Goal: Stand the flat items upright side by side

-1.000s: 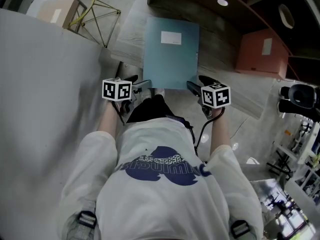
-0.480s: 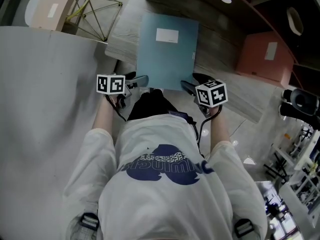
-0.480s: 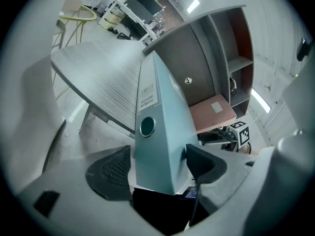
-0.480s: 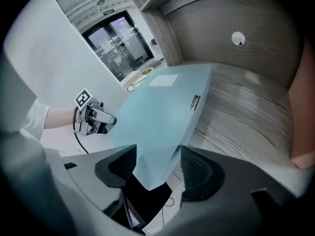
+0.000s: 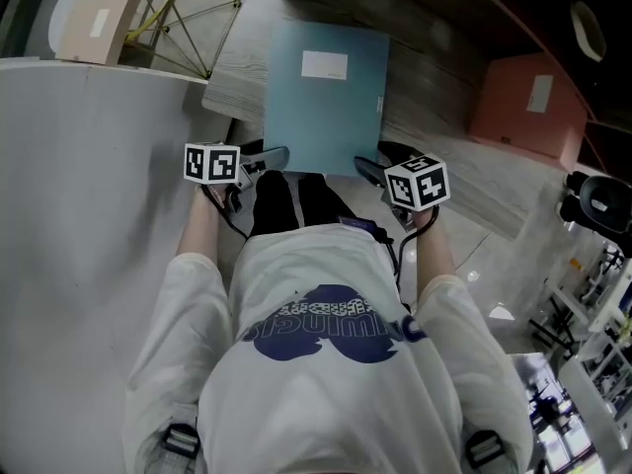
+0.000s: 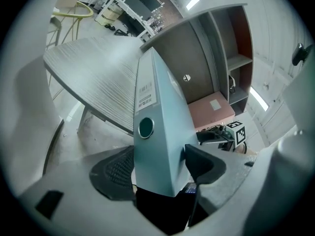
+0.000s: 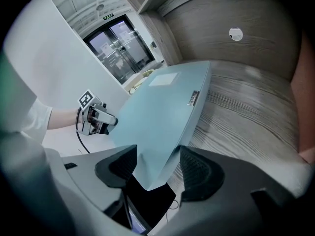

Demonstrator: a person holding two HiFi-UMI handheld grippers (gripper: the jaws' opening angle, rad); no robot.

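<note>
A light blue binder (image 5: 326, 97) with a white label lies lengthwise over the grey wooden table (image 5: 434, 82), its near edge past the table's edge. My left gripper (image 5: 272, 156) is shut on the near left corner, at the spine. In the left gripper view the binder (image 6: 157, 112) with its round spine hole fills the gap between both pads of the left gripper (image 6: 157, 166). My right gripper (image 5: 370, 173) is shut on the near right corner. In the right gripper view the binder (image 7: 157, 107) has that corner wedged between the pads of the right gripper (image 7: 155, 168).
A pink binder (image 5: 528, 107) lies further right on the table, in front of a dark wooden shelf back (image 7: 231, 33). A beige box (image 5: 94, 23) and a yellow wire frame (image 5: 173, 13) stand at the far left. A white curved wall (image 5: 89, 196) runs along my left.
Both grippers keep their hold on the blue binder. They and the binder have shifted slightly left in the head view, and the binder has tipped a little.
</note>
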